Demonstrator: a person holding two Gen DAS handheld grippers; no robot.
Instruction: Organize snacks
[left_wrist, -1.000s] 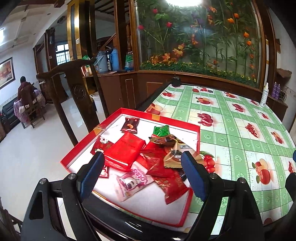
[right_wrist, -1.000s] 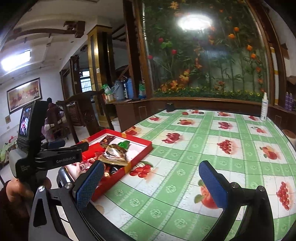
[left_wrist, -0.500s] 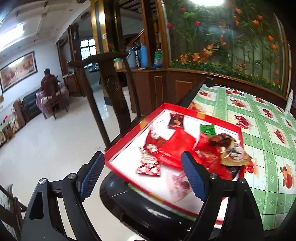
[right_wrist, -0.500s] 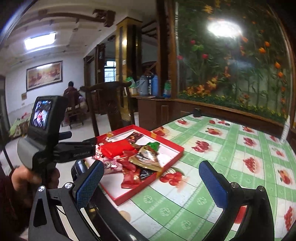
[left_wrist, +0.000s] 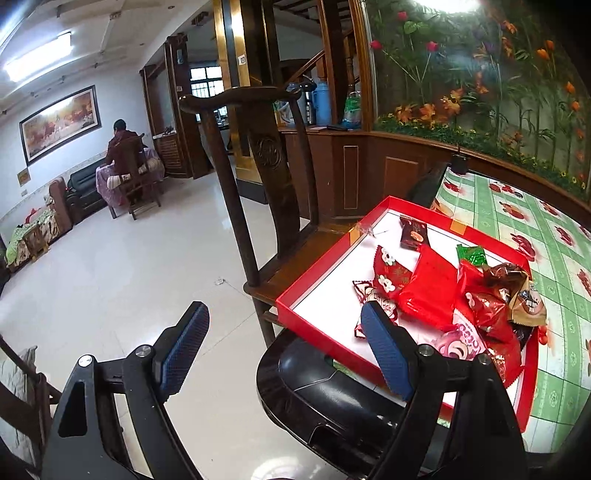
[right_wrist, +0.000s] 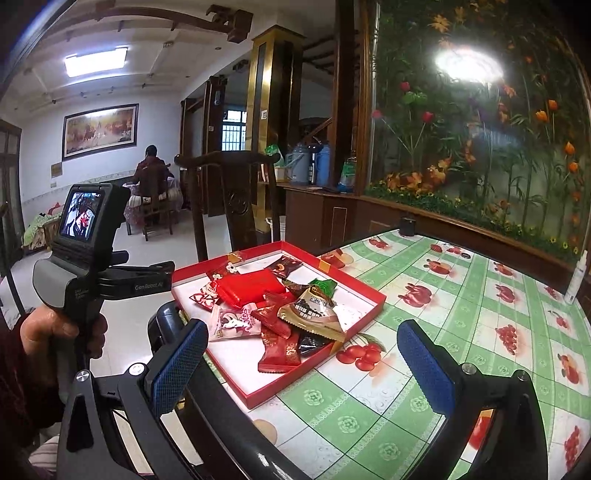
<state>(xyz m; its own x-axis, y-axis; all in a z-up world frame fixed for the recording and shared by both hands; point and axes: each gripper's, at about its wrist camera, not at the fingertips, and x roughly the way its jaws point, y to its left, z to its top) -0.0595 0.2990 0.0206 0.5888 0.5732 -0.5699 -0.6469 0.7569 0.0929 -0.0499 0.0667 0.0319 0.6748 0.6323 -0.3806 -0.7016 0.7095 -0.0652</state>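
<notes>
Snacks piled in red tray, ahead of right gripper; left gripper beside tray; both open, empty.

Snack packets heaped in a red tray

Mostly red wrappers, one gold pouch on top, lay piled at frame centre.

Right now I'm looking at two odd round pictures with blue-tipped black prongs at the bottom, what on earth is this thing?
There is no robot here. A person holds a handheld claw in each hand, each with a fisheye camera looking along its two blue-padded fingers. One picture is from the left claw, the other from the right claw, which also shows the left one's handle. Both claws are open and hold nothing. On the fruit-print tablecloth sits a red tray of wrapped snacks, including a large red packet.
</notes>
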